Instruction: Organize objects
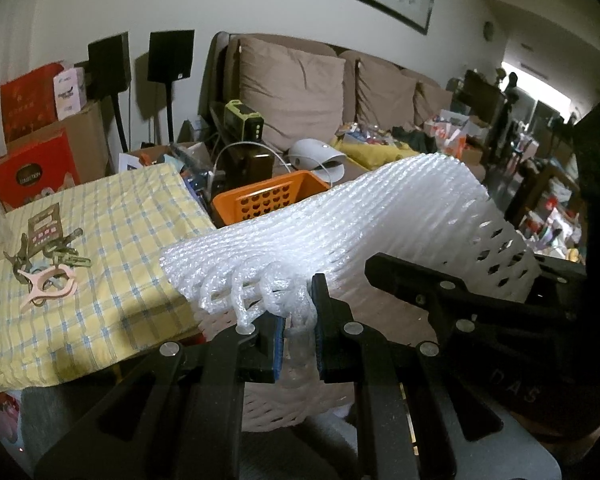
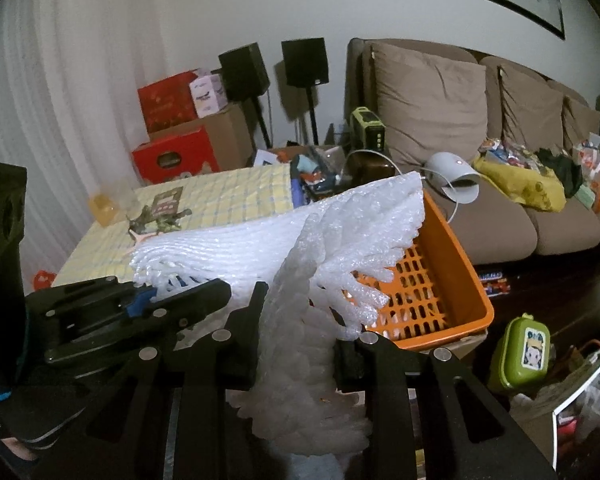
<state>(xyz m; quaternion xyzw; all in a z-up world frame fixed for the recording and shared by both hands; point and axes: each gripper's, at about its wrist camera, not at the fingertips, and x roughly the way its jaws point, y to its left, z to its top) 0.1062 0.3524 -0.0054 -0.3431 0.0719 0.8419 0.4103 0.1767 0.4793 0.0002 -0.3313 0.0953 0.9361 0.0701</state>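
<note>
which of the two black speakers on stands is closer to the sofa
The right-hand speaker, whose flat front faces the camera; it stands next to the sofa arm. The other speaker is angled and sits nearer the red boxes.

Upper left: two black speakers (image 2: 276,64) above red boxes (image 2: 172,128). Right: brown sofa (image 2: 500,216). Lower right: green lunchbox (image 2: 520,354).
</note>
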